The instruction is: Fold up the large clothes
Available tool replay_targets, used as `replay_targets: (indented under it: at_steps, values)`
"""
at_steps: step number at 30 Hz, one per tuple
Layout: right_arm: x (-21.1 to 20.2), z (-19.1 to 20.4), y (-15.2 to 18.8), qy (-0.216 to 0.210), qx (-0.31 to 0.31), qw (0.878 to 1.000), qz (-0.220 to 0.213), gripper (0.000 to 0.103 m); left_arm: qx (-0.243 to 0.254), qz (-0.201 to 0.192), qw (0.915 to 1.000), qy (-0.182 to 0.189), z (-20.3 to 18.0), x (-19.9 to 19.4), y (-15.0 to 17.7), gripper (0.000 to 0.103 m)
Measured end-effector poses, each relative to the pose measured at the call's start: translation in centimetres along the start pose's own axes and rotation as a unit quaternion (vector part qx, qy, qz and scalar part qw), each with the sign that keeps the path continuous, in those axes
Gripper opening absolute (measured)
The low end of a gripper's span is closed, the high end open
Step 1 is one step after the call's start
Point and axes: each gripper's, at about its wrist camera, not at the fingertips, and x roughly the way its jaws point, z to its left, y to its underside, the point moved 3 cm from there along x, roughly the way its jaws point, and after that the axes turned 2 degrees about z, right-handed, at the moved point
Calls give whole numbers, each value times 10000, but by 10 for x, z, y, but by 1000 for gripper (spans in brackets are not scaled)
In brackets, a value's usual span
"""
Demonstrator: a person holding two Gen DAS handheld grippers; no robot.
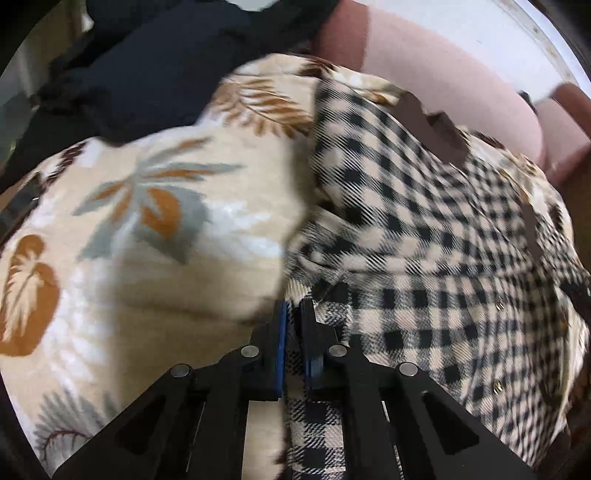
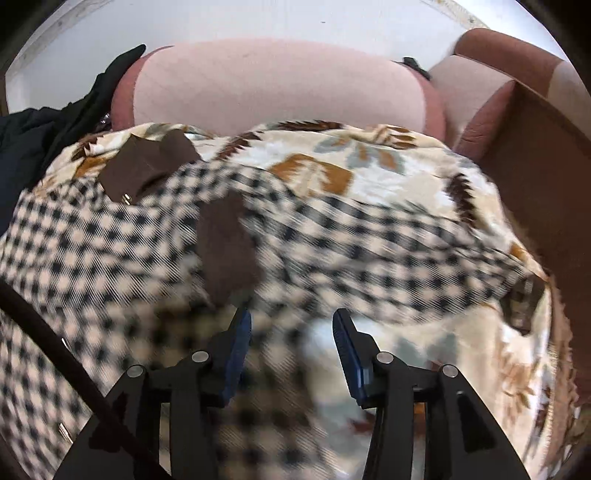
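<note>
A black-and-cream checked shirt [image 1: 424, 229] with a brown collar [image 1: 432, 125] lies spread over a beige leaf-print blanket [image 1: 129, 229]. My left gripper [image 1: 293, 314] is shut on an edge of the checked shirt, the cloth pinched between its blue pads. In the right wrist view the same shirt [image 2: 110, 251] lies blurred under my right gripper [image 2: 291, 325], whose fingers are apart over the cloth and hold nothing. The brown collar [image 2: 147, 166] shows at upper left there.
The blanket [image 2: 369, 173] covers a pink sofa with back cushions [image 2: 277, 85] and a brown armrest [image 2: 535, 166] at right. A pile of dark clothes [image 1: 166, 62] lies at the far left of the sofa. A white wall [image 2: 258, 22] is behind.
</note>
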Motion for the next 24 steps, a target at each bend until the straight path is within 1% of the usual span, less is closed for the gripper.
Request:
replay_targets:
  at_steps: [1, 3, 5, 7, 8, 9, 11, 12, 13, 15, 16, 17, 18, 19, 21, 22, 24]
  values:
    - [-1, -12, 7, 85, -1, 10000, 20, 49, -44, -78, 9999, -88, 3, -4, 0, 7]
    - [-1, -34, 18, 211, 72, 9997, 44, 50, -159, -209, 9996, -52, 5, -14, 1, 7]
    - [0, -59, 25, 162, 308, 9994, 71, 50, -234, -444, 9987, -114, 5, -29, 4, 7]
    - [3, -91, 30, 68, 739, 9972, 67, 50, -153, -739, 9970, -150, 4, -50, 9, 13]
    - [6, -112, 32, 17, 1047, 9945, 54, 50, -127, -859, 9961, -140, 1, -59, 14, 26]
    - [11, -134, 34, -46, 1374, 9905, 50, 50, -140, -999, 9948, -118, -3, -68, 18, 44]
    - [22, -167, 37, -169, 1921, 9812, 22, 50, -225, -1200, 9925, -32, -10, -80, 27, 58]
    - [27, -182, 38, -223, 2153, 9763, -2, 50, -256, -1246, 9919, 52, -14, -84, 35, 58]
    - [33, -199, 38, -303, 2421, 9698, -37, 50, -251, -1199, 9924, 142, -19, -83, 41, 58]
    - [44, -229, 39, -583, 2997, 9522, -70, 52, -246, -1016, 9939, 342, -30, -79, 53, 58]
    - [49, -247, 41, -900, 3476, 9332, -101, 58, -261, -950, 9943, 402, -34, -78, 58, 58]
    - [52, -260, 44, -1156, 3856, 9153, -153, 62, -275, -881, 9948, 431, -38, -76, 64, 58]
    - [57, -273, 47, -1351, 4202, 8971, -189, 70, -286, -808, 9953, 446, -42, -74, 69, 58]
    - [65, -286, 51, -1497, 4568, 8767, -154, 72, -315, -741, 9957, 466, -45, -73, 74, 58]
    - [77, -299, 55, -1661, 4862, 8579, -77, 72, -418, -641, 9958, 498, -51, -71, 83, 58]
    - [81, -306, 56, -1748, 4963, 8503, -130, 72, -471, -612, 9956, 530, -53, -71, 87, 58]
    - [83, -315, 52, -1748, 5023, 8466, -209, 72, -586, -549, 9951, 581, -59, -71, 93, 58]
